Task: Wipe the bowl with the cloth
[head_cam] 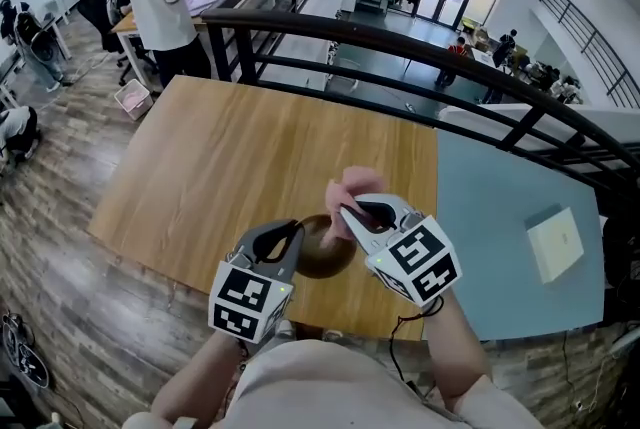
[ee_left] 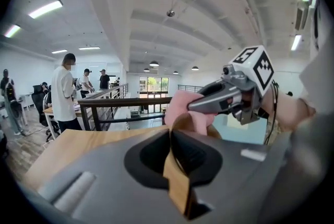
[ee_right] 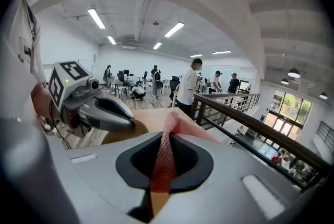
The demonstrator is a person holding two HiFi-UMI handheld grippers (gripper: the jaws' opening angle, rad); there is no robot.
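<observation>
The left tool [head_cam: 290,233] clenches the rim of the brown bowl [head_cam: 326,258] while the right tool [head_cam: 346,213] grasps the pink cloth [head_cam: 352,187] against it, over the wooden worktop [head_cam: 225,167].

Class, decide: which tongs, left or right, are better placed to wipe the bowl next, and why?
Right. The right tongs are shut on the pink cloth at the bowl; the left tongs pinch the bowl's rim, steadying it.
</observation>
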